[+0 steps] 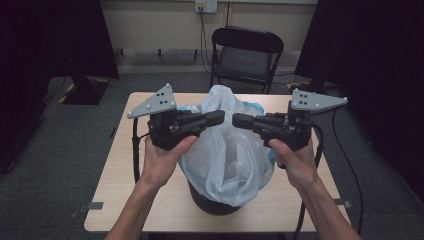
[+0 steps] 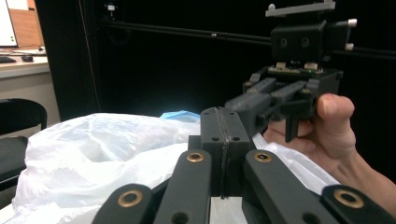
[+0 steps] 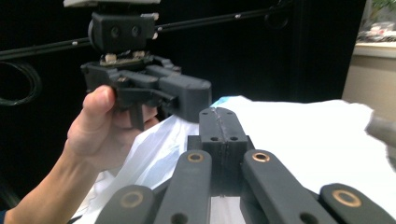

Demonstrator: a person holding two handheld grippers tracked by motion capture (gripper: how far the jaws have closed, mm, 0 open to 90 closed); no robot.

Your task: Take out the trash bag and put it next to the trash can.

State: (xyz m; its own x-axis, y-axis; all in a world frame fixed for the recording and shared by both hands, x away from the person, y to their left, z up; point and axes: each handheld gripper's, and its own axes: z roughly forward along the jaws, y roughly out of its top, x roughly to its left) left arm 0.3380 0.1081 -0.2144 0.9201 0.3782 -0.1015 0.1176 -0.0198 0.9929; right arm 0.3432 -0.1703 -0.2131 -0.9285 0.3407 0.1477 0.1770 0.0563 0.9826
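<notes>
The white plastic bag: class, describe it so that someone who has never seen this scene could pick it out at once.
Find the light wooden table in the middle of the room. Near its front edge stands a dark round bin, and the white plastic bag lines it, billowing up between the two grippers. It is the one pale, crinkled, translucent thing there.

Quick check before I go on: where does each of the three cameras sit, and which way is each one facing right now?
High view: above the person's side, looking forward and down on the table, white bag and bin; both forearms, left gripper, right gripper.
Left gripper view: on the left gripper, jaws shut, facing across the bag at the right gripper.
Right gripper view: on the right gripper, jaws shut, facing the left gripper.
Shared: both gripper views show the bag and the opposite hand.
</notes>
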